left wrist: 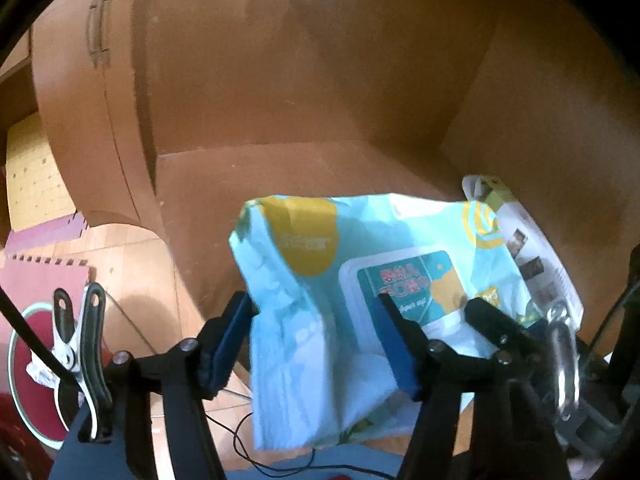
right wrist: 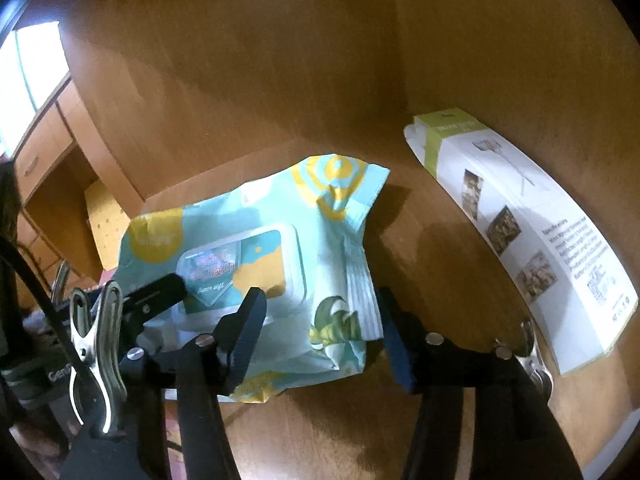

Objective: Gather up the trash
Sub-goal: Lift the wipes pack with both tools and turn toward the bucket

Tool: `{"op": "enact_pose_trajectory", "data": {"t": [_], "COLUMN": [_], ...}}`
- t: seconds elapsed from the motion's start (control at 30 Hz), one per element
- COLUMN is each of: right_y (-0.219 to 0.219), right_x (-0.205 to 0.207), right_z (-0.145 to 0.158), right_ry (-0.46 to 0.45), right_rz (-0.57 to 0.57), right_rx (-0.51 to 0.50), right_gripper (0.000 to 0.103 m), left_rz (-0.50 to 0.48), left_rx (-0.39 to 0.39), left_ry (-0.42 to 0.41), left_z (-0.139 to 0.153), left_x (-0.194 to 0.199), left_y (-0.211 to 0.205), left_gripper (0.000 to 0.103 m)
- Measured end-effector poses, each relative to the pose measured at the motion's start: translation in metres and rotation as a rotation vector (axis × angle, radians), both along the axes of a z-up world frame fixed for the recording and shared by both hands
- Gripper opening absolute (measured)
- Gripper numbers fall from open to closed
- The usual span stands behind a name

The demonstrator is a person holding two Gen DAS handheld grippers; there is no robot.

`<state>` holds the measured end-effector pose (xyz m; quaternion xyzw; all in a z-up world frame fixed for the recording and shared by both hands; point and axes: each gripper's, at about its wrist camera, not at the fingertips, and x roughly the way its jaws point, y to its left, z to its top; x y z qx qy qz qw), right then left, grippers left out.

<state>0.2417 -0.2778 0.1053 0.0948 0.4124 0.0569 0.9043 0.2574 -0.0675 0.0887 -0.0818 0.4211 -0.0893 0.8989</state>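
A light blue and yellow wet-wipes pack [left wrist: 360,240] with a white flip lid lies on a brown wooden shelf [left wrist: 280,172]; its near end sticks out past the shelf's edge. My left gripper [left wrist: 314,304] is open around the pack's left part: one blue pad sits at its edge, the other rests over the lid. In the right wrist view the pack [right wrist: 280,208] has its right end between the jaws of my open right gripper [right wrist: 320,298], and the right pad stands just off the pack's side. A finger [right wrist: 160,288] of the left gripper shows on the lid.
A long white and green printed box [right wrist: 520,232] lies on the shelf [right wrist: 420,264] along the right wall. Wooden walls close the back and right. Lower left on the floor stands a red round container [left wrist: 24,360] with crumpled paper, beside pink foam mats. A cabinet door [left wrist: 98,28] is at upper left.
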Motion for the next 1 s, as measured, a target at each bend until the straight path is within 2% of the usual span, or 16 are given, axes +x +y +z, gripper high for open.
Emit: {"op": "enact_pose_trajectory", "data": {"t": [0.1,0.2,0.23,0.27,0.3,0.33,0.37,0.5,0.7,1.0], "right_y": [-0.002,0.000,0.001,0.002,0.003,0.004,0.004,0.002,0.014,0.064], "right_x": [-0.005,-0.005,-0.004,-0.002,-0.002,-0.001,-0.002,-0.003,-0.006,-0.010], "right_z": [0.008,0.008,0.006,0.003,0.000,0.000,0.001,0.002,0.007,0.013], "right_ry": [-0.057,-0.062,-0.049,-0.037,-0.032,-0.032,-0.036,-0.032,-0.053,-0.071], "right_rz": [-0.008,-0.001,0.005,0.009,0.011,0.005,0.002,0.003,0.046,0.164], "right_rx": [-0.017,-0.031,-0.031,-0.031,-0.032,-0.042,-0.042,0.024,0.059,0.077], "right_gripper": [0.055,0.043,0.037,0.035,0.026,0.022,0.021,0.020,0.019,0.019], "left_rz": [0.019,0.015,0.009,0.005,0.011,0.015,0.018,0.027,0.068,0.184], "left_rx": [0.001,0.017,0.022,0.026,0.032,0.035,0.040,0.019,0.026,0.044], "left_ry": [-0.029,-0.039,-0.037,-0.031,-0.034,-0.040,-0.039,-0.042,-0.083,-0.095], "left_z": [0.003,0.003,0.001,-0.001,-0.001,-0.002,-0.002,0.000,0.013,0.026], "left_x": [-0.008,-0.013,-0.013,-0.014,-0.015,-0.015,-0.016,-0.023,-0.041,-0.073], "left_y": [0.006,0.008,0.007,0.006,0.006,0.007,0.008,0.017,0.035,0.087], "left_gripper": [0.065,0.063,0.053,0.048,0.047,0.039,0.036,0.034,0.033,0.033]}}
